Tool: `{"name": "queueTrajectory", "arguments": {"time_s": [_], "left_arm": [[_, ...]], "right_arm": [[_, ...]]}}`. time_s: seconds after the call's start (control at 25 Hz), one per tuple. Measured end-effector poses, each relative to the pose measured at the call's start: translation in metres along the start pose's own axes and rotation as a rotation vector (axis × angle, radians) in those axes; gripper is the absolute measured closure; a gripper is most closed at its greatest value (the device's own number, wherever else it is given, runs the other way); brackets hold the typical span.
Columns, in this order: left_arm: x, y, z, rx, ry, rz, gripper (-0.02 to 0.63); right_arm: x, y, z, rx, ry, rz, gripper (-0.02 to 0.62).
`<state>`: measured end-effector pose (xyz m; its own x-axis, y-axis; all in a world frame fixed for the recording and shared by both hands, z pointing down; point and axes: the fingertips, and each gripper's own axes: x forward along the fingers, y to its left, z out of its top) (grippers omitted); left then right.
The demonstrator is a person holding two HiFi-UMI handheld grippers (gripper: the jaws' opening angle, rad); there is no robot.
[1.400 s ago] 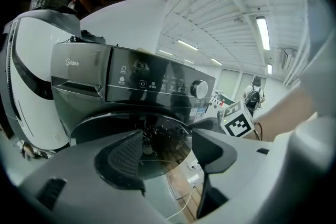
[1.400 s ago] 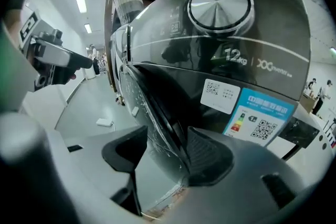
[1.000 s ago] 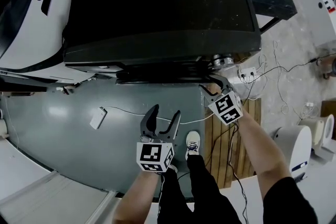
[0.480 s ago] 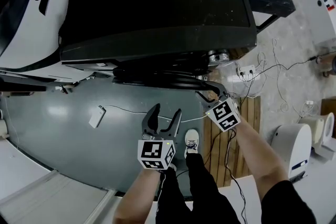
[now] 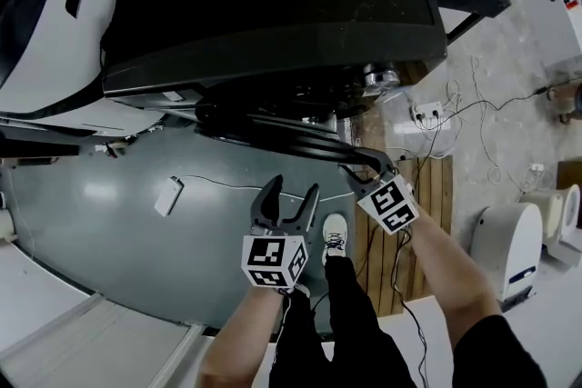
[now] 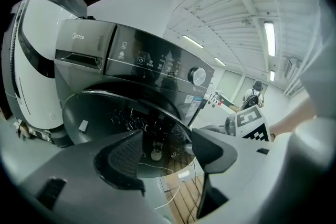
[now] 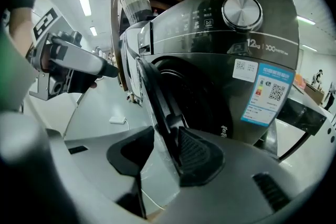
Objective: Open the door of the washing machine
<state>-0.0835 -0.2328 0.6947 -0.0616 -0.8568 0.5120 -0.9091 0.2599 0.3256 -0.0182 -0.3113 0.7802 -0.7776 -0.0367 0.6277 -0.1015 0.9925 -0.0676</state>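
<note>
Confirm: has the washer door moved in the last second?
Yes. The dark round glass washing-machine door has swung away from the black washing machine, its free edge coming toward the person.

Washing machine (image 5: pixel 273 4) cropped by top edge; label (image 7: pixel 265 92) print seemingly unreadable

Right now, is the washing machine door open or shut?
Partly open: the door stands angled off the washing machine, a gap behind its free edge.

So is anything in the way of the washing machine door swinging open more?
Probably yes. The left gripper hangs open just in front of the door, on the side it swings out toward. The person's leg stands close behind that gripper too.
</note>
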Motion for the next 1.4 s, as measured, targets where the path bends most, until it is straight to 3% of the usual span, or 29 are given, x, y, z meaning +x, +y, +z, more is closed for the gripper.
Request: {"name": "queueTrajectory", "arguments": {"time_s": [0.36,0.76,1.4], "left_arm": [[-0.022,-0.002,-0.021,-0.019,0.025,-0.055,0.313],[-0.058,0.005,-0.050,-0.061,0.039,-0.064,0.313],[-0.113,0.027,-0.084,-0.085,0.052,-0.043,0.313]], "right_arm": [[-0.013,0.053,-0.015,0.044,0.021,-0.015,0.446],[-0.021,0.111,-0.018,0.061,-0.006,0.004,0.449],[-0.028,0.225,-0.025,0.021,-0.003,0.152,0.435]]}}
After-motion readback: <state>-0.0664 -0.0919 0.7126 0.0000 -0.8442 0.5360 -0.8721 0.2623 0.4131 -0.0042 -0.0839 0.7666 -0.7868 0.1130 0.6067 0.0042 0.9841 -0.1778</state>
